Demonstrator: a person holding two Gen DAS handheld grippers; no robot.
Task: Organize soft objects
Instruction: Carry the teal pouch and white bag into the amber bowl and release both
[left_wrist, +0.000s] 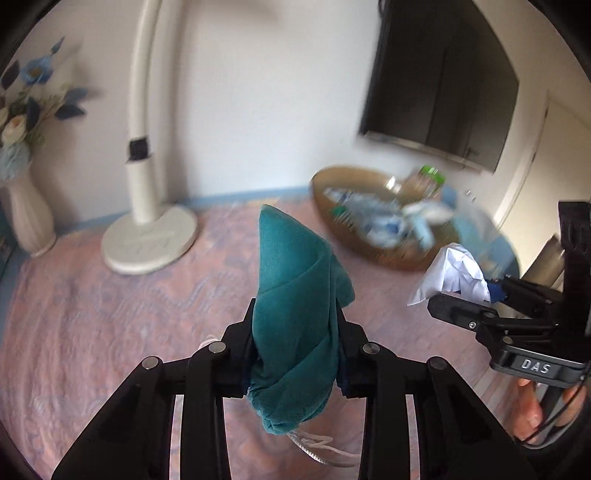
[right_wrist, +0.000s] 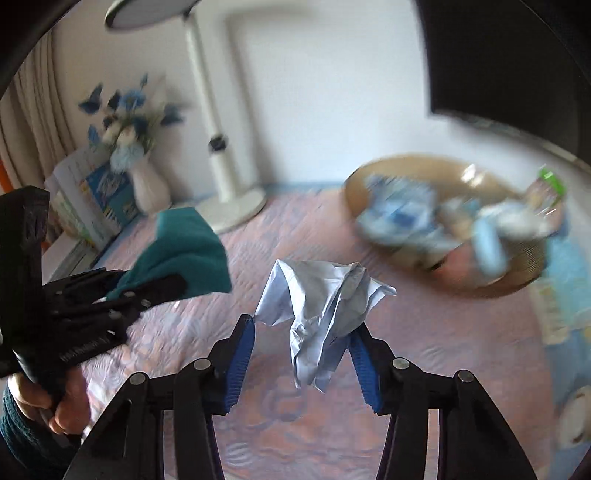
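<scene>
My left gripper (left_wrist: 295, 325) is shut on a teal cloth (left_wrist: 295, 314) and holds it above the pink bedspread (left_wrist: 110, 314). The cloth sticks up between the jaws and hides the fingertips. It also shows in the right wrist view (right_wrist: 184, 251), held by the left gripper (right_wrist: 155, 288). My right gripper (right_wrist: 304, 330) has its jaws spread wide, with a crumpled pale blue-white cloth (right_wrist: 321, 314) hanging off the right blue pad (right_wrist: 364, 369). The same cloth (left_wrist: 454, 273) shows at the right gripper (left_wrist: 465, 306) in the left wrist view.
A round woven basket (left_wrist: 332, 177) of blue and white items sits at the back right on the bedspread. A white lamp base (left_wrist: 151, 240) and a white vase (left_wrist: 29, 218) of blue flowers stand at the back left. A dark screen (left_wrist: 443, 81) hangs on the wall.
</scene>
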